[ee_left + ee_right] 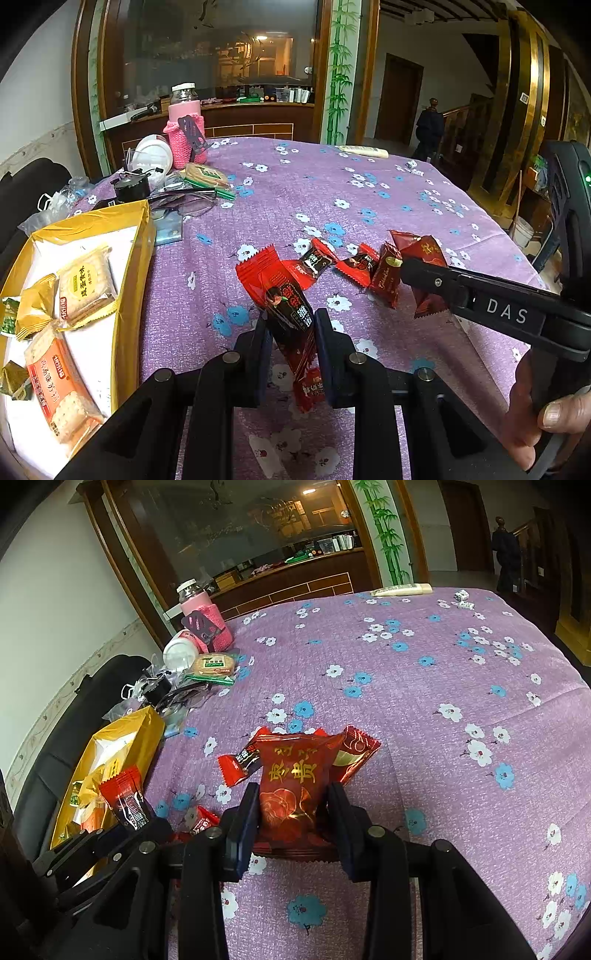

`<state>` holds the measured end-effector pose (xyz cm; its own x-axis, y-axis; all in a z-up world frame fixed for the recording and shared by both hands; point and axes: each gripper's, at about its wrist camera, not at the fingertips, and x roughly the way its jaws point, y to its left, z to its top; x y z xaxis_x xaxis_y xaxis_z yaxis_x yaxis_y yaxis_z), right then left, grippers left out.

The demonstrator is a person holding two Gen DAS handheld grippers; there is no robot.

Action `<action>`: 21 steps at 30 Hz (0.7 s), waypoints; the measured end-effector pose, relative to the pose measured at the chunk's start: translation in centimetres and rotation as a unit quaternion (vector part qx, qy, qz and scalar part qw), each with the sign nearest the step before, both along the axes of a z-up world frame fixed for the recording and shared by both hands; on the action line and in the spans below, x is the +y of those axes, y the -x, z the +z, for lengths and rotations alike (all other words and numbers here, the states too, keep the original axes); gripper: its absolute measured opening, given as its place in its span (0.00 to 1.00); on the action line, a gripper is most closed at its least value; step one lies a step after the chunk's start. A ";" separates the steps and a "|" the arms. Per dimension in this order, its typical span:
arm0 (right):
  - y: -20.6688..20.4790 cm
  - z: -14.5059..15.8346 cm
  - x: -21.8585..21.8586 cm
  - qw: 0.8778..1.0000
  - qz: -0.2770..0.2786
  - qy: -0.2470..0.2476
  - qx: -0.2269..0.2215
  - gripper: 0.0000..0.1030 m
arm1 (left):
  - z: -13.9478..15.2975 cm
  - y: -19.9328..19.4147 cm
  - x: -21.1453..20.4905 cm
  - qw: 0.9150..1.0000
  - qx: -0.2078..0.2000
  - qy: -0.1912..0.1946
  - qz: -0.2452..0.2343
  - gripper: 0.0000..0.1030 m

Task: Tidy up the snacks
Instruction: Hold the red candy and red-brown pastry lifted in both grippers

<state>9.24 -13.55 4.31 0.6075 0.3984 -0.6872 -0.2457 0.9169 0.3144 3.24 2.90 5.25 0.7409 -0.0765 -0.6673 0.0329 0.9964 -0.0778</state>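
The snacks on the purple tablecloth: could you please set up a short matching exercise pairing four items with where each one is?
Items:
1. long red snack stick
2. dark red pouch with gold characters
3. orange cracker pack
4. pink knitted jar

Places:
A. lying in the yellow box
B. between the right gripper fingers
C. standing at the table's far left
D. between the left gripper fingers

Pairs: 1-D, 2-B, 3-A, 4-C
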 end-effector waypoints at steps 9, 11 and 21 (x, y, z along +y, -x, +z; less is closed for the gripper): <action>0.1 0.1 0.0 1.000 0.000 0.000 -0.002 0.35 | 0.0 0.0 0.1 1.000 -0.003 0.000 0.003 0.22; 0.1 0.1 0.0 1.000 0.000 0.000 -0.002 0.35 | 0.1 0.0 0.2 1.000 -0.004 0.001 0.004 0.22; 0.1 0.1 0.0 1.000 0.000 -0.001 -0.002 0.35 | 0.1 0.2 0.1 1.000 -0.003 -0.001 0.004 0.22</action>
<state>9.16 -13.54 4.46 0.6098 0.3993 -0.6847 -0.2471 0.9166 0.3144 3.08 2.99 5.30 0.7458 -0.0698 -0.6625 0.0262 0.9968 -0.0756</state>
